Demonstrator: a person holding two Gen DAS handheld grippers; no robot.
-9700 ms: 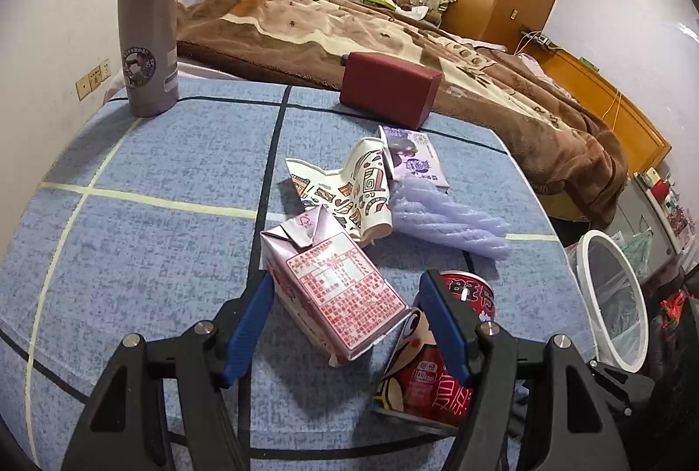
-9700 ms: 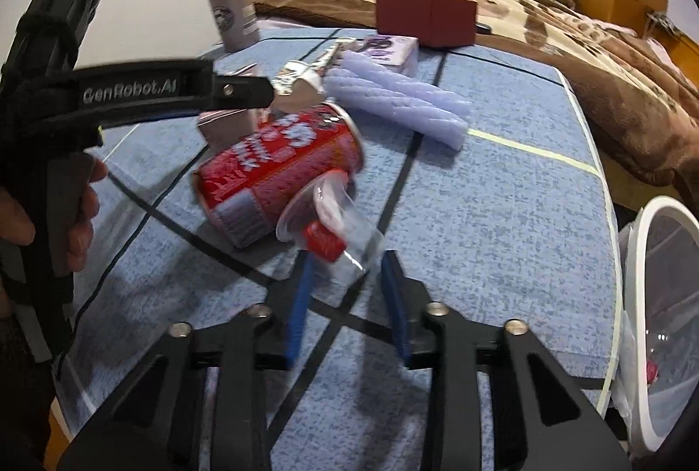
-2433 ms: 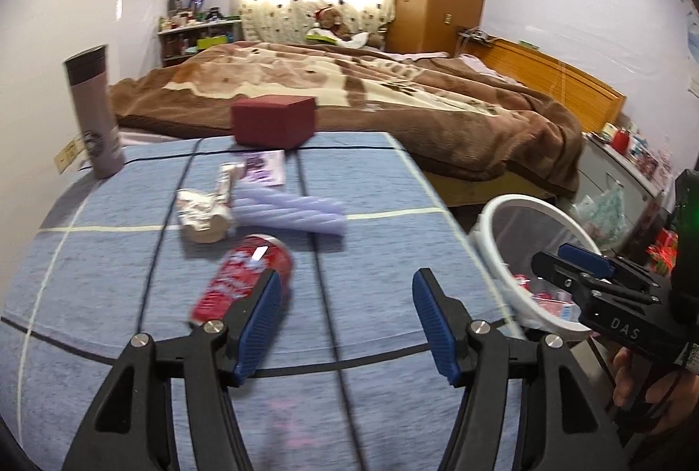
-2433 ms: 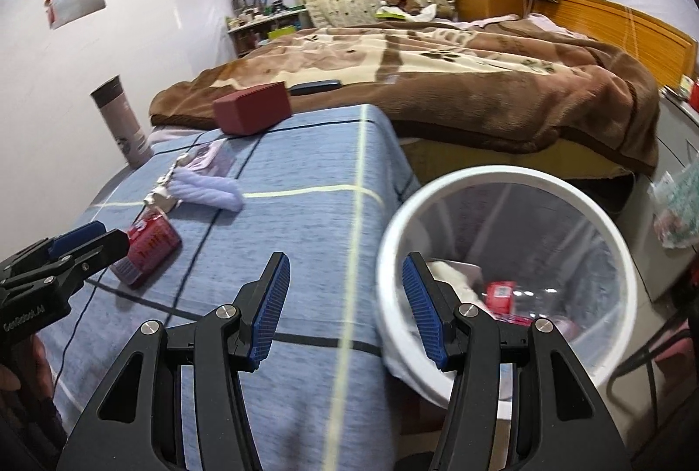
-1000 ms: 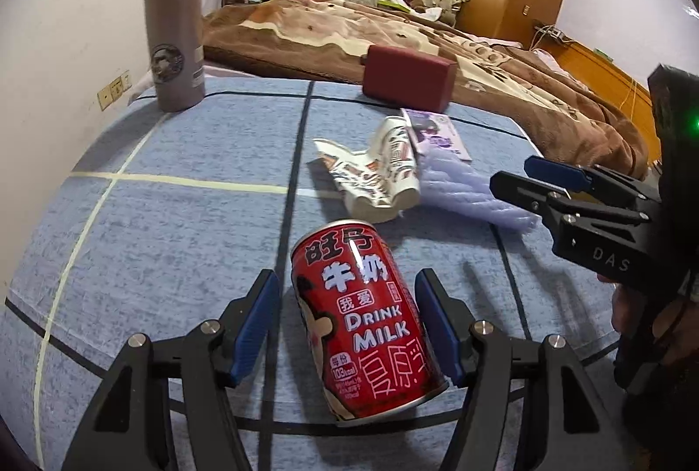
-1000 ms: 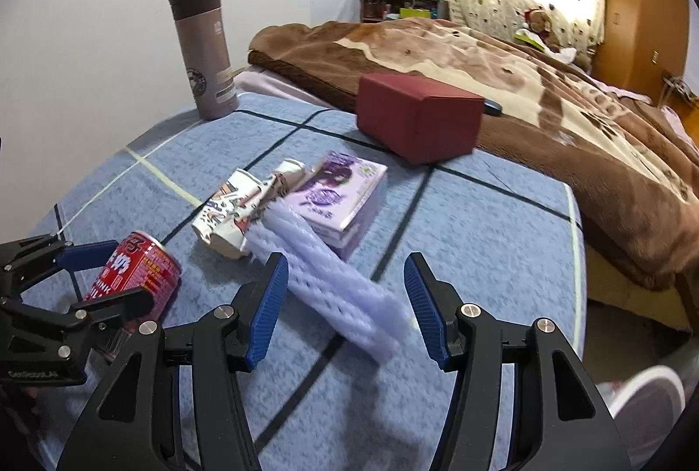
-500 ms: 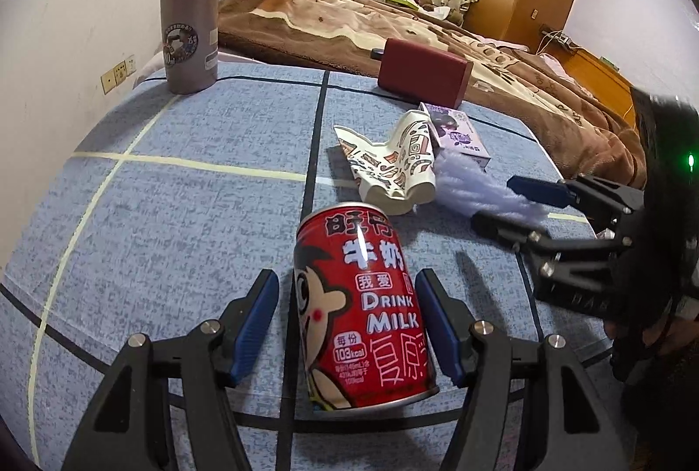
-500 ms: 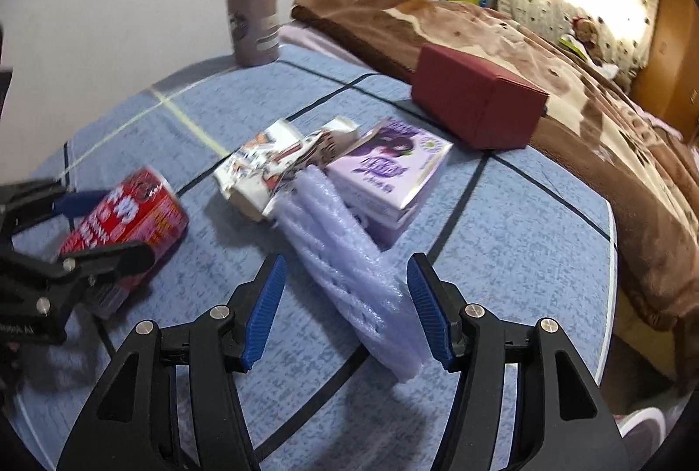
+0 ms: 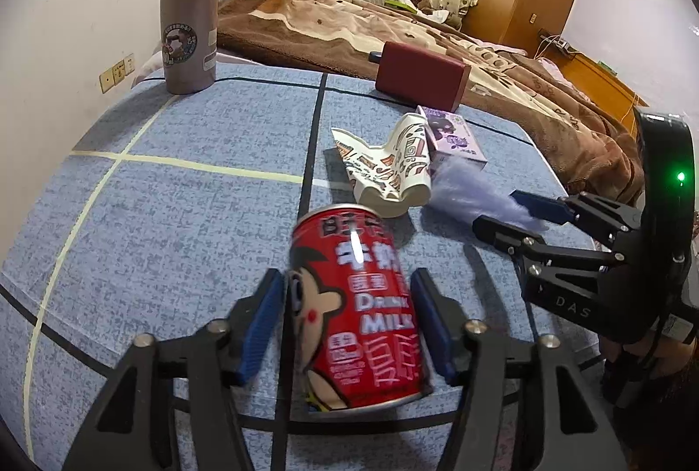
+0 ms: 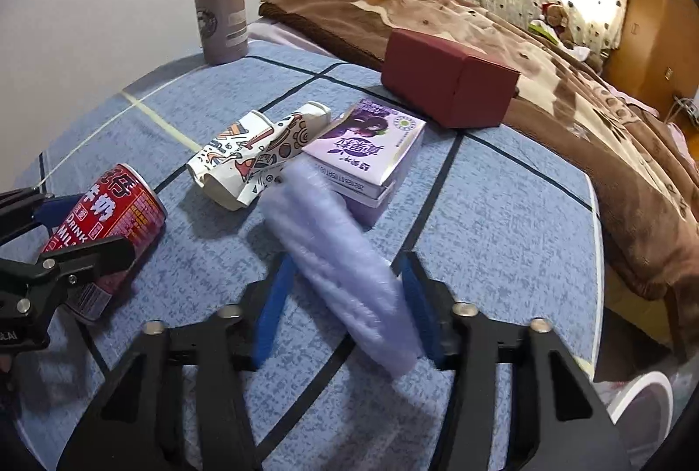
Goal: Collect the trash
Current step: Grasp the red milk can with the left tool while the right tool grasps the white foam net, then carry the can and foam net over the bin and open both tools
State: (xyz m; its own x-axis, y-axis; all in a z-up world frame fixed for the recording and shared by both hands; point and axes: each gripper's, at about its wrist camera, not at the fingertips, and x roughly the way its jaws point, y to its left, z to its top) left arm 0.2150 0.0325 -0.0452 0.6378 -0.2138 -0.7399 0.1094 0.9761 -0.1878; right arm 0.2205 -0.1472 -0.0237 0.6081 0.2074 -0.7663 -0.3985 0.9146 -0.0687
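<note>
Two grabs are landing at once on the desk (image 9: 174, 209), and that is the news against half a second ago. Biggest piece first: the red milk can (image 9: 356, 305), lying on its side near the front edge, was loose between wide fingers; now the left gripper (image 9: 349, 318) has its blue pads right up against both sides of it, pinching the can. Over by the right edge, the right gripper (image 10: 345, 309) has pushed forward so the lilac foam sleeve (image 10: 336, 265) sits between its fingers, which are still spread, not yet squeezing. That likely means two pieces ready for the bin, whose white rim (image 10: 638, 396) peeks in past the desk's right front corner. Waiting behind, mid-desk: the crumpled paper cup (image 10: 244, 169) and the purple carton (image 10: 367, 152), touching the sleeve's far end.
</note>
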